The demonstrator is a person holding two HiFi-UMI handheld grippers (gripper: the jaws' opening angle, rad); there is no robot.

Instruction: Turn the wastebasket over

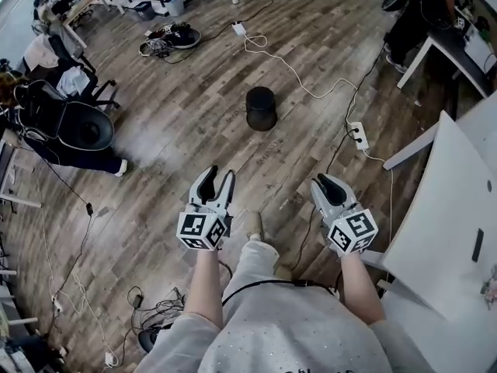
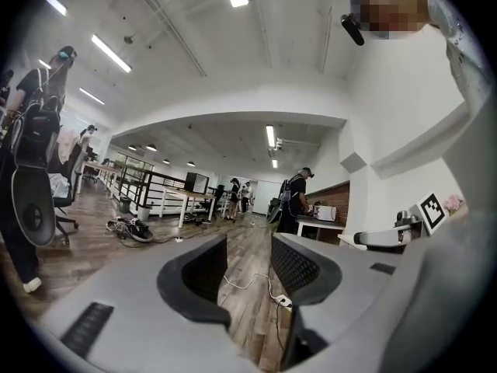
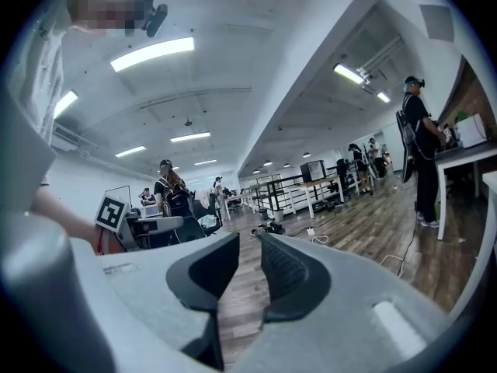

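Observation:
The wastebasket [image 1: 261, 108] is a small black round bin standing on the wooden floor, well ahead of both grippers. Neither gripper view shows it. My left gripper [image 1: 217, 180] is held level above the floor, short of the bin and to its left. Its jaws stand wide apart with nothing between them [image 2: 248, 266]. My right gripper [image 1: 324, 183] hangs at the same distance on the right. Its jaws are apart by a narrow gap, and only floor shows between them [image 3: 250, 263].
A white power strip [image 1: 358, 134] and its cable lie on the floor right of the bin. A white table [image 1: 450, 208] fills the right side. A person sits in an office chair [image 1: 81, 127] at the left. Shoes and cables [image 1: 167, 39] lie further back.

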